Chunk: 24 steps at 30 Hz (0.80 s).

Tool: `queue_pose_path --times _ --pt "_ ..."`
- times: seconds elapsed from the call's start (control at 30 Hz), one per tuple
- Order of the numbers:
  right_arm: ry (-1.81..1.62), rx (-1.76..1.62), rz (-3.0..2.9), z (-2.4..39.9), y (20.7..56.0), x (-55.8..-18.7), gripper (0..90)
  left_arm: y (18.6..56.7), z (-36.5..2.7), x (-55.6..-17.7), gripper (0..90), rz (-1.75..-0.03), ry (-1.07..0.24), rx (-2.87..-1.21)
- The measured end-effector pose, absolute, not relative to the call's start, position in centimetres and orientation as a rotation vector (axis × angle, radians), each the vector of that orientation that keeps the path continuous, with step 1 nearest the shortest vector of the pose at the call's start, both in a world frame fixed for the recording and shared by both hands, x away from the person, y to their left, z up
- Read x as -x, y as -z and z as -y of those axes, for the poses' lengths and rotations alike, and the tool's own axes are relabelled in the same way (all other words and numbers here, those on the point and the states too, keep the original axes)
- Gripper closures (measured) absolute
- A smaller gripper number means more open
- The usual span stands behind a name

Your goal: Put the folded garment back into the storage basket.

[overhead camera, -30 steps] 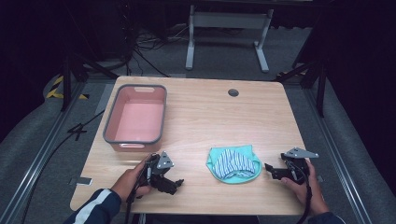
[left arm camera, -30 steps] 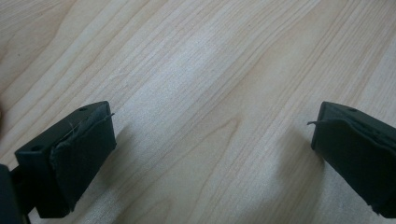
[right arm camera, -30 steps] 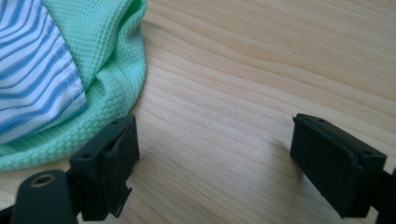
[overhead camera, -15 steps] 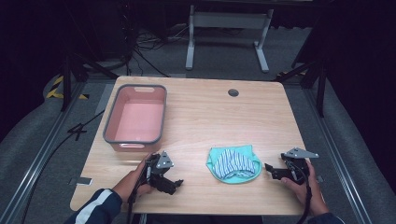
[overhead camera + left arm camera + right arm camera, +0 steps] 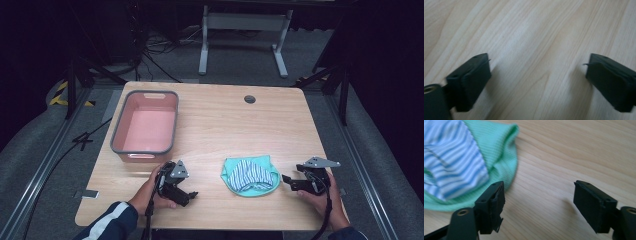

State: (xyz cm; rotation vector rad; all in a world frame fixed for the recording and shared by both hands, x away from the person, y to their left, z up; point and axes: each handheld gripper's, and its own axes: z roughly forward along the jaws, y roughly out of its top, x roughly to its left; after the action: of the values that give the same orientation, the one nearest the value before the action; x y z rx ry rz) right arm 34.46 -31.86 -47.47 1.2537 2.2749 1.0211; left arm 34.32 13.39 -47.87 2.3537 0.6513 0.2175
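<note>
A small green garment with a blue-and-white striped part [image 5: 250, 175] lies crumpled near the table's front edge, between the two hands. My left gripper [image 5: 189, 196] rests low on the wood to its left, open, with bare table between the jaws [image 5: 537, 72]. My right gripper [image 5: 286, 180] sits just right of the cloth, open. In the right gripper view the garment [image 5: 461, 170] lies at the upper left, its green hem touching the left jaw, and nothing lies between the jaws [image 5: 539, 202].
A pink bin with a grey rim [image 5: 146, 127] stands on the left half of the wooden table [image 5: 235, 125]. A round cable hole [image 5: 249, 99] is near the far edge. Dark floor, cables and a metal stand lie beyond the table.
</note>
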Motion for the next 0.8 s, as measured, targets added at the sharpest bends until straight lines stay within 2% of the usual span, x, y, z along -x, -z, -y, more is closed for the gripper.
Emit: queue_pose_path --times 0.07,0.13,0.2,0.47,0.8 --pt "-1.024 -1.219 -2.287 31.3 47.0 -34.5 31.7 47.6 -12.8 -34.5 22.6 -0.620 -0.197 -2.356" --pt "-1.037 -1.180 -2.292 30.6 46.5 -34.5 35.2 47.3 -12.1 -34.9 19.7 -0.609 -0.202 -2.347" --pt "-1.033 -1.162 -2.292 30.2 46.2 -34.5 36.2 47.1 -11.7 -35.0 27.0 -0.605 -0.191 -2.343" --pt "-1.062 -1.089 -2.307 28.3 45.0 -35.6 41.3 46.0 -7.9 -36.8 31.4 -0.602 -0.229 -2.305" --pt "-1.054 -1.107 -2.340 27.4 45.8 -37.2 46.6 46.5 -5.9 -39.3 32.9 -0.683 -0.217 -2.229"
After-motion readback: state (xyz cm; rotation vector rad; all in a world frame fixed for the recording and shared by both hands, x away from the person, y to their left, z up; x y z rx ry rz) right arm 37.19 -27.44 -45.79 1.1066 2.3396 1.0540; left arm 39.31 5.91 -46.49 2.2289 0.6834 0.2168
